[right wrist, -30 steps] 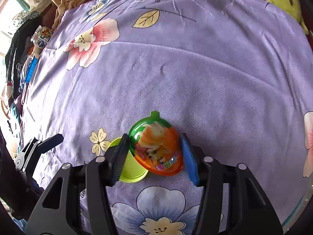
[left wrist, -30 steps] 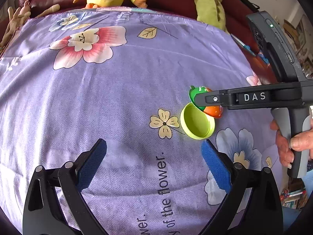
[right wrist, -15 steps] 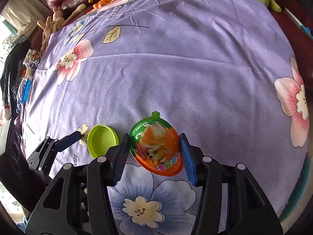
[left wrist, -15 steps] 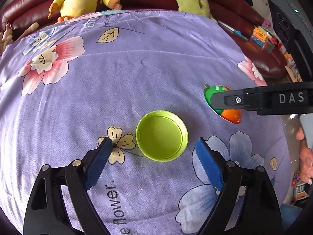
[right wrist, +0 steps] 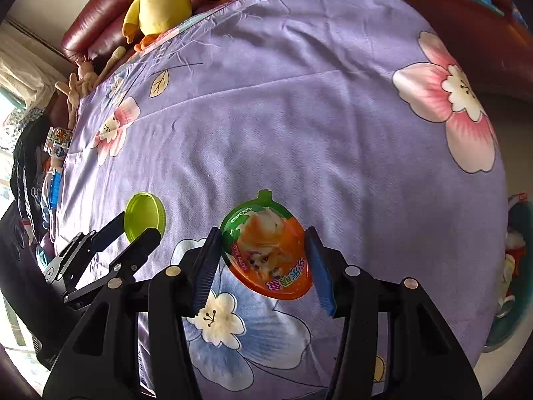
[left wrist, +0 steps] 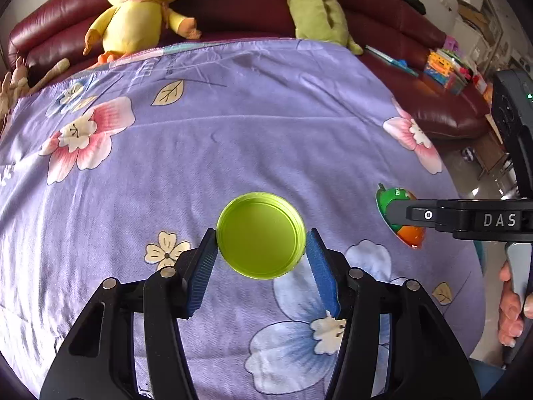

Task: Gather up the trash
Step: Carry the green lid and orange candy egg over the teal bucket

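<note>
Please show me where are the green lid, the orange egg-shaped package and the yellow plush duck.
green lid (left wrist: 261, 238), left wrist view, middle of its inner face
orange egg-shaped package (right wrist: 268, 245), right wrist view, middle of printed top
yellow plush duck (left wrist: 141, 10), left wrist view, its belly

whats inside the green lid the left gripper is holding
Nothing shows inside the green lid: its hollow side faces the camera, bare green plastic, pinched in the left gripper. The purple floral cloth directly behind it is covered.

Bright, even daylight in both views; overexposed window (right wrist: 13, 113) glare at far left. Shadows soft. Strong fisheye bending and dark vignette at edges. Centre sharp.
</note>
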Demonstrator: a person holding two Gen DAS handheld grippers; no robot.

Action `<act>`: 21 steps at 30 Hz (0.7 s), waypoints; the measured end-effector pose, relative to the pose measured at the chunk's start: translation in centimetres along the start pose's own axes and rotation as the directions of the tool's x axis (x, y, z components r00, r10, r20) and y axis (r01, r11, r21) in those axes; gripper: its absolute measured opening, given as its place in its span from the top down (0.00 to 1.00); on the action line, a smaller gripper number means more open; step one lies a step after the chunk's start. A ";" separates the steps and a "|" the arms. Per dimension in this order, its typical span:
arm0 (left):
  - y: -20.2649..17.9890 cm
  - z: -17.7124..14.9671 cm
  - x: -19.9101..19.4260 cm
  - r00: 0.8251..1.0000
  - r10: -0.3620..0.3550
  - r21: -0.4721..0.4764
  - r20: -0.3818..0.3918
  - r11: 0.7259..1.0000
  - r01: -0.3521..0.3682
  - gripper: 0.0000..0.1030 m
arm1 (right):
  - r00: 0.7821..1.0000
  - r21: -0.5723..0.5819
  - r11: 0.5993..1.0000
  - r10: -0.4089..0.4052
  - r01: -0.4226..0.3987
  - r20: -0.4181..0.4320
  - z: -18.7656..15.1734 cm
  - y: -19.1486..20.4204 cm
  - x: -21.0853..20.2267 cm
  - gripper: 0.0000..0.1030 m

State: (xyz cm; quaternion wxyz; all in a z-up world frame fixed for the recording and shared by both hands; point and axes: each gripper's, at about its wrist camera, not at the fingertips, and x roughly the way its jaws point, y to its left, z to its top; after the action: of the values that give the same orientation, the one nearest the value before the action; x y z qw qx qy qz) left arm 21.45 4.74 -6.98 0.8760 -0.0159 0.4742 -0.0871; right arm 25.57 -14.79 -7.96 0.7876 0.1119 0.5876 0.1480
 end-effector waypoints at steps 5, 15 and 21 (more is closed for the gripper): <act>-3.7 0.2 -1.2 0.999 -0.051 0.036 0.003 0.998 0.051 0.46 | 0.999 0.062 0.998 0.011 -0.014 0.053 -1.6 -3.0 -3.0 0.53; -14.3 -1.0 -1.8 0.989 -0.145 0.181 -0.038 0.972 0.150 0.46 | 0.985 0.223 0.974 -0.011 -0.028 0.172 -6.8 -12.7 -10.3 0.53; -21.5 -2.0 -1.4 0.979 -0.187 0.295 -0.076 0.934 0.201 0.46 | 0.969 0.340 0.940 -0.090 0.006 0.231 -10.8 -20.1 -14.6 0.53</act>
State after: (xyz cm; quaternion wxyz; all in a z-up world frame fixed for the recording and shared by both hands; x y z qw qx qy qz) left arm 16.02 -16.11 -4.52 0.8440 0.0730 0.4716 -0.2446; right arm 13.36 -38.85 -5.06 0.8262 0.2476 0.5059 0.0110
